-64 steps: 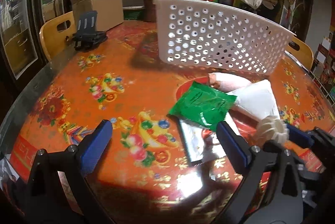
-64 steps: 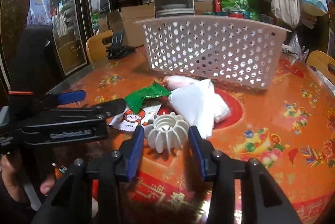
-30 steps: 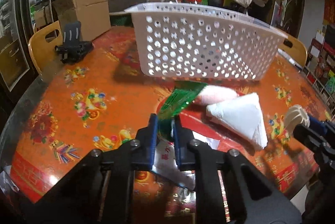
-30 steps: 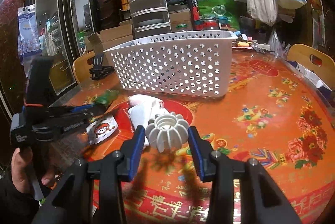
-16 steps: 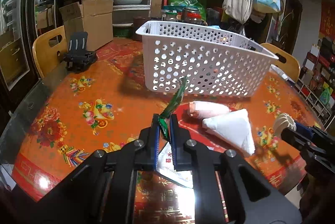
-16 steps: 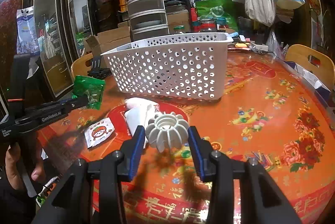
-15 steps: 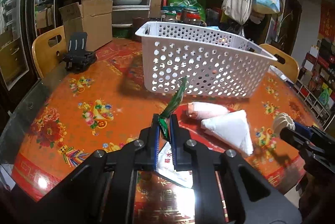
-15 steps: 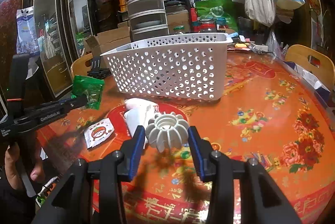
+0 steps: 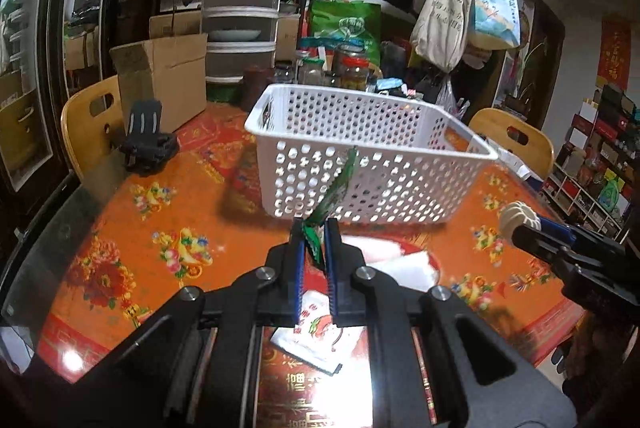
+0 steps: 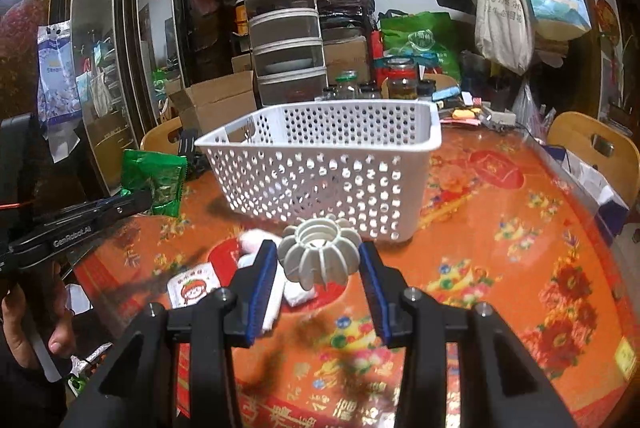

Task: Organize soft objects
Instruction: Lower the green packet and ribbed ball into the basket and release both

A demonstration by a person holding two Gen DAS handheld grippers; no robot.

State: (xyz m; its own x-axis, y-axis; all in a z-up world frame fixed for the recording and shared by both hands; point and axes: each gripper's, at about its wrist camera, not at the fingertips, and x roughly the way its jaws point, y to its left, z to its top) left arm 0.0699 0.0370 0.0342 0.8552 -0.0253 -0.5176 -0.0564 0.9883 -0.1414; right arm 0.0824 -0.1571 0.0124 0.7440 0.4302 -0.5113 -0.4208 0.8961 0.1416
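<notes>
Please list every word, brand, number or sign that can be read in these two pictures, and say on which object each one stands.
"GenRobot.AI": on the side of the left hand-held gripper, seen from the right wrist.
Tomato sachet: red print, too blurred to read.
Green packet: no legible text.
Tablecloth: gold characters at the near edge, blurred.
Canvas bag: dark characters, too small to read.
Red wall scroll: gold characters, not legible.

Pretty cluttered room tbh. Orange floral tablecloth (image 9: 168,228) on the table, wooden chairs (image 9: 90,123) around it, a black phone stand (image 9: 145,141) near the left edge. Behind: a cardboard box (image 9: 168,79), stacked drawers (image 10: 286,31), jars (image 10: 400,81), tote bags (image 9: 440,15) on a coat rack.
</notes>
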